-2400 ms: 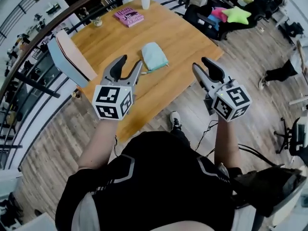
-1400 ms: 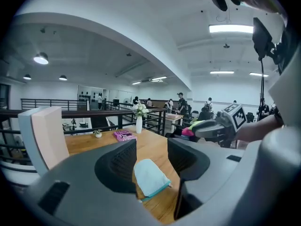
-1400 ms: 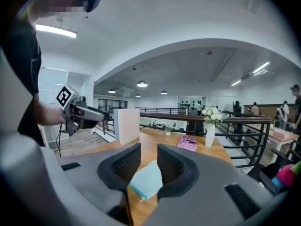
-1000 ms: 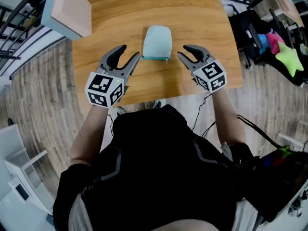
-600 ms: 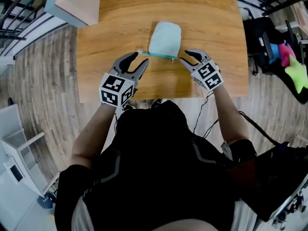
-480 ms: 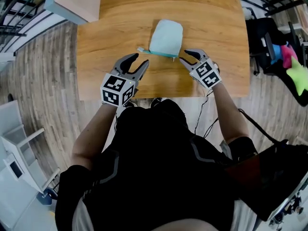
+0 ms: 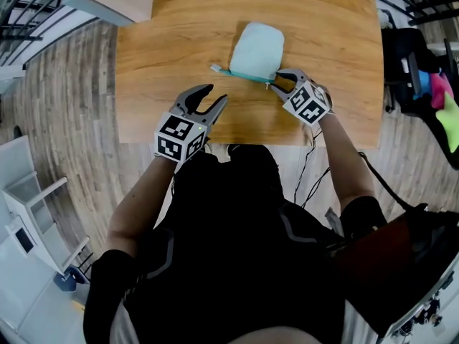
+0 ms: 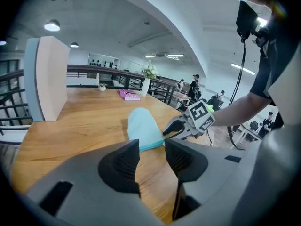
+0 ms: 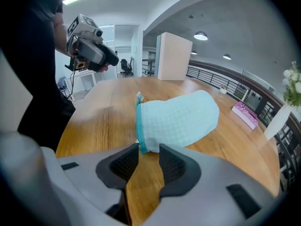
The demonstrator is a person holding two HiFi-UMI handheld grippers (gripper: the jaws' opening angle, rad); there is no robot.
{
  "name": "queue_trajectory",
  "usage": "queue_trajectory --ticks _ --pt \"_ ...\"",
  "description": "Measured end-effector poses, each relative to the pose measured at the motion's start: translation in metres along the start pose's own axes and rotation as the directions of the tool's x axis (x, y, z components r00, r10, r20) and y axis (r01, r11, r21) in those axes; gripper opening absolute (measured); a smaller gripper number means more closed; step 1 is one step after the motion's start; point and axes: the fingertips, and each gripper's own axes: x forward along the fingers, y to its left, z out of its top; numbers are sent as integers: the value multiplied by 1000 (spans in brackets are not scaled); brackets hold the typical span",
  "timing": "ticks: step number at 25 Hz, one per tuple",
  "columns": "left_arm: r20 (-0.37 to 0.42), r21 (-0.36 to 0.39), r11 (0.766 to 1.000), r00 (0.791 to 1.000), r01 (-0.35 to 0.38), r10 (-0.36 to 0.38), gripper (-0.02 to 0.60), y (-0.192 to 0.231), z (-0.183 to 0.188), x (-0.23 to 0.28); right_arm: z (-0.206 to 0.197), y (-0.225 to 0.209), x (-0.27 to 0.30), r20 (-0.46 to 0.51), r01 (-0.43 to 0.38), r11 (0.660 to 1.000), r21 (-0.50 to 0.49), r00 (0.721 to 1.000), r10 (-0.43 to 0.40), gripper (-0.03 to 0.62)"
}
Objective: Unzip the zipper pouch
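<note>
Pale mint zipper pouch (image 7: 257,50) in a waffle-check weave, teal zipper band (image 7: 244,75) on its edge, honey-brown wood-grain tabletop (image 7: 179,56), what looks like a pink book (image 9: 244,114).

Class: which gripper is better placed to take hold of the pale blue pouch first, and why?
Right. The right gripper has its open jaws flanking the pouch at the corner of its teal zipper edge. The left gripper hangs short of the pouch, jaws closing over bare table.

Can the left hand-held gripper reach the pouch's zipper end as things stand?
Probably yes: only bare table lies between the zipper pouch and the left hand-held gripper, whose empty jaws are closing.
</note>
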Motion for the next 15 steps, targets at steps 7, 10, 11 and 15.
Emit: queue_trajectory --ticks 7,10,11,15 --pt "-18 -15 1000 1000 8 -8 190 5 -7 6 -4 6 7 -4 -65 998 -27 998 65 81" --pt "-17 -17 1000 1000 9 -9 190 8 -6 6 -4 8 10 8 -97 995 -10 995 97 69" --pt "-17 -16 1000 1000 9 -9 190 9 -6 5 -3 10 10 12 -110 994 1 994 110 67" --pt "-16 -14 1000 1000 9 -10 190 13 -4 3 4 15 7 41 -155 986 57 987 153 60"
